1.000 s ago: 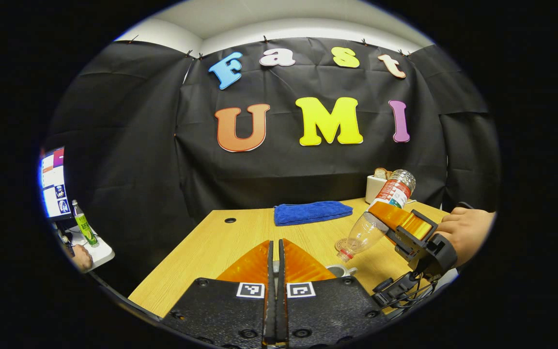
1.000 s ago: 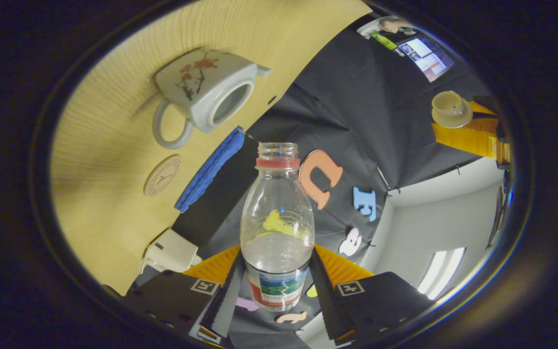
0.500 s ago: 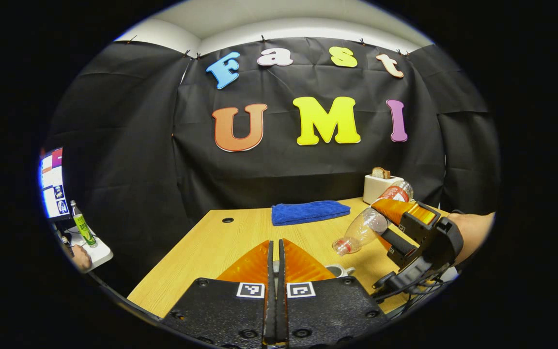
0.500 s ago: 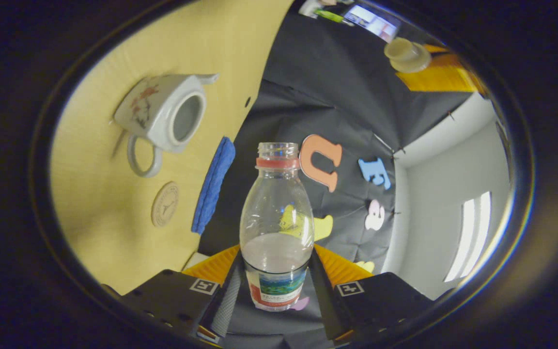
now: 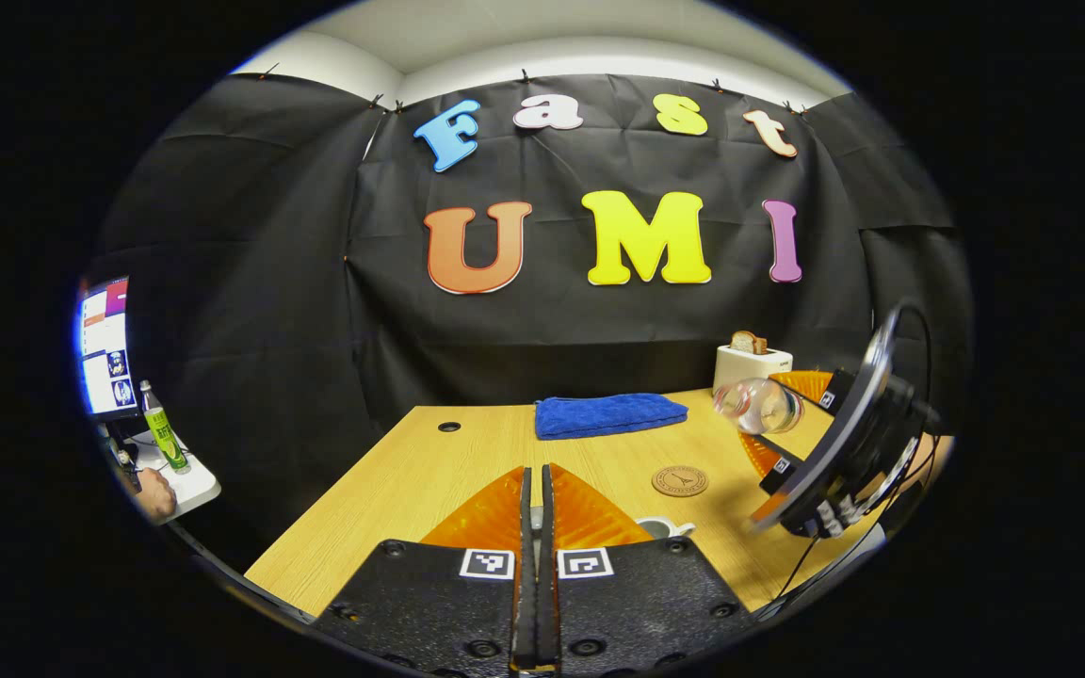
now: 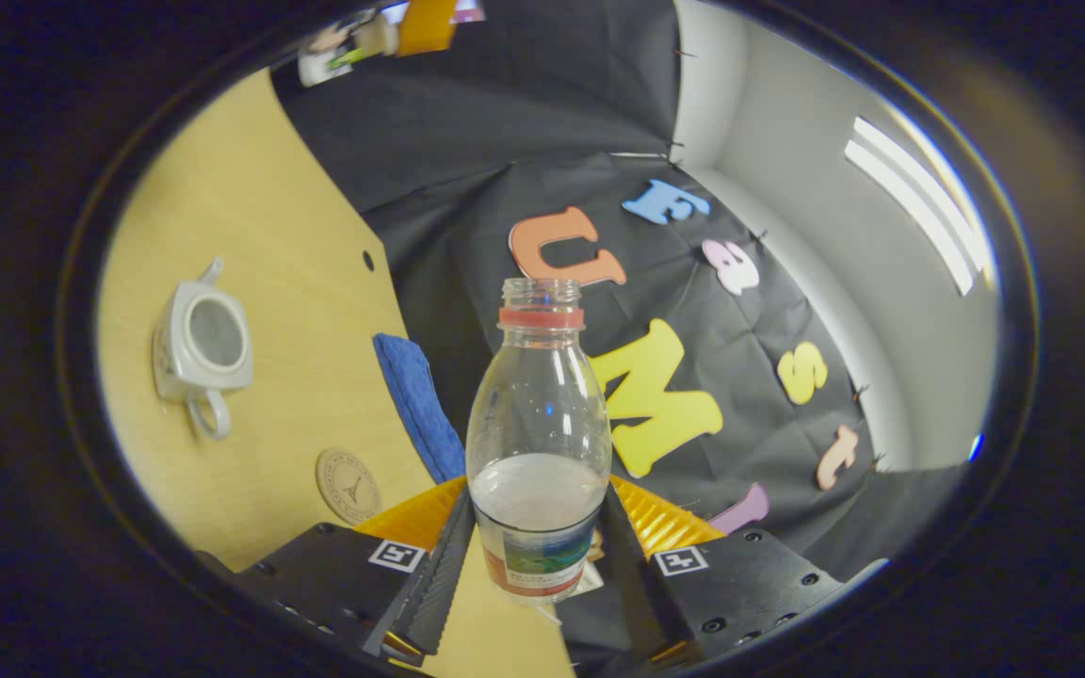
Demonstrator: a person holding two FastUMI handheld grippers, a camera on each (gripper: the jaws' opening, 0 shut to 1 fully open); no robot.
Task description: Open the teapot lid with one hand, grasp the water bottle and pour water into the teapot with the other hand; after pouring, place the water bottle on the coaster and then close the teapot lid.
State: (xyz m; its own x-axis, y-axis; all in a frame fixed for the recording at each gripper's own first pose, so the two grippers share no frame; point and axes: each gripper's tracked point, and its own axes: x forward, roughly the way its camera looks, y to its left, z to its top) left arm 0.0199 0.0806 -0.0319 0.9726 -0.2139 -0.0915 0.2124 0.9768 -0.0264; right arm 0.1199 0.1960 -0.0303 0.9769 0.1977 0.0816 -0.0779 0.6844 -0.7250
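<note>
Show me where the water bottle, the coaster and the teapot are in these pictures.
water bottle [image 6: 539, 414], right gripper view, on its clear body.
coaster [image 5: 680, 480], left gripper view, on its round top face.
teapot [image 6: 175, 372], right gripper view, on its white side wall.

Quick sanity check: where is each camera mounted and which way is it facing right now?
Left gripper view: rides the left claw, level, facing the booth's back wall across the wooden table; its own fingers show shut.
Right gripper view: rides the right claw, rolled, looking along the clear plastic water bottle it clamps; own fingers show.
Shared: folded blue cloth, round brown coaster, white ceramic teapot, the table.
</note>
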